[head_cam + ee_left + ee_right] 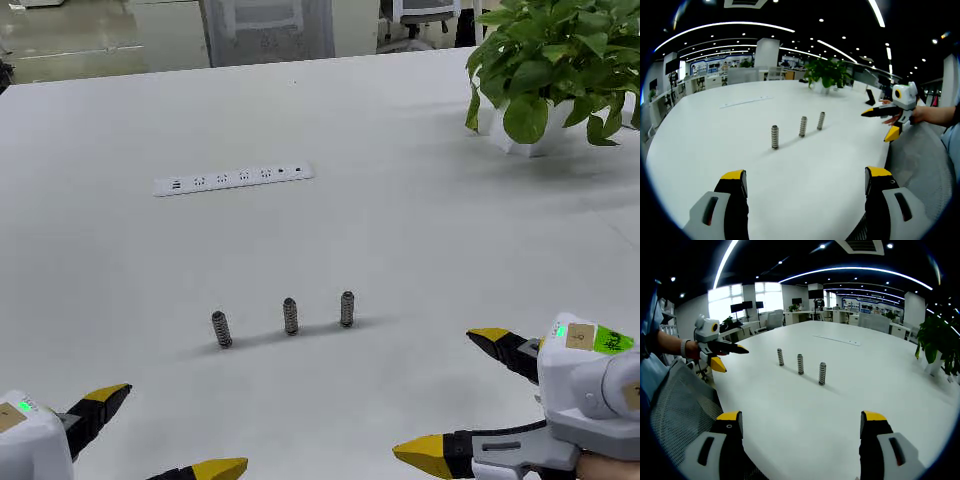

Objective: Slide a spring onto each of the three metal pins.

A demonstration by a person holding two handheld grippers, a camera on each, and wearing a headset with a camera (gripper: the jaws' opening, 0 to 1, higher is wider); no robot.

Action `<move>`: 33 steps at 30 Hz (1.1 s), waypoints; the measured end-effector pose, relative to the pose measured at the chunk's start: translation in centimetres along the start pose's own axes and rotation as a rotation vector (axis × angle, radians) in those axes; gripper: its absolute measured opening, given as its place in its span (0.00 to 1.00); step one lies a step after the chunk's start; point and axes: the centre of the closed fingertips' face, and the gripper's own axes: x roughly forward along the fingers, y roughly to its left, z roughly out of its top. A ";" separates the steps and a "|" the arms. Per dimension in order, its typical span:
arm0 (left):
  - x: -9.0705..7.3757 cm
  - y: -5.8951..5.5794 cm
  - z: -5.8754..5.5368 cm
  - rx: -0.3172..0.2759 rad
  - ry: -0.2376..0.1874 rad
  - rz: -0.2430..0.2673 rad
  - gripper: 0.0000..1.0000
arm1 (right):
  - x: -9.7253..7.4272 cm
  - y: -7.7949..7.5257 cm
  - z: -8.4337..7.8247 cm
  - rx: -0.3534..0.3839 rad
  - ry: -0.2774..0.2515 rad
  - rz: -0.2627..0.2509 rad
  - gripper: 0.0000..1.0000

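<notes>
Three upright metal pins stand in a row on the white table, each with a coiled spring around it: the left one (222,329), the middle one (290,316) and the right one (347,309). The left gripper view shows the same row (802,126), and it appears in the right gripper view (800,364). My left gripper (165,428) is open at the near left edge, well short of the pins. At the near right my right gripper (455,395) is open, with nothing between its yellow-tipped fingers.
A white power strip (234,179) lies flat farther back on the table. A potted green plant (550,70) stands at the far right corner. Office chairs sit beyond the table's far edge.
</notes>
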 end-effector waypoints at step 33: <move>0.3 0.4 -0.5 -0.005 0.023 -0.002 0.99 | 0.0 -0.2 -0.1 0.005 0.004 -0.005 0.99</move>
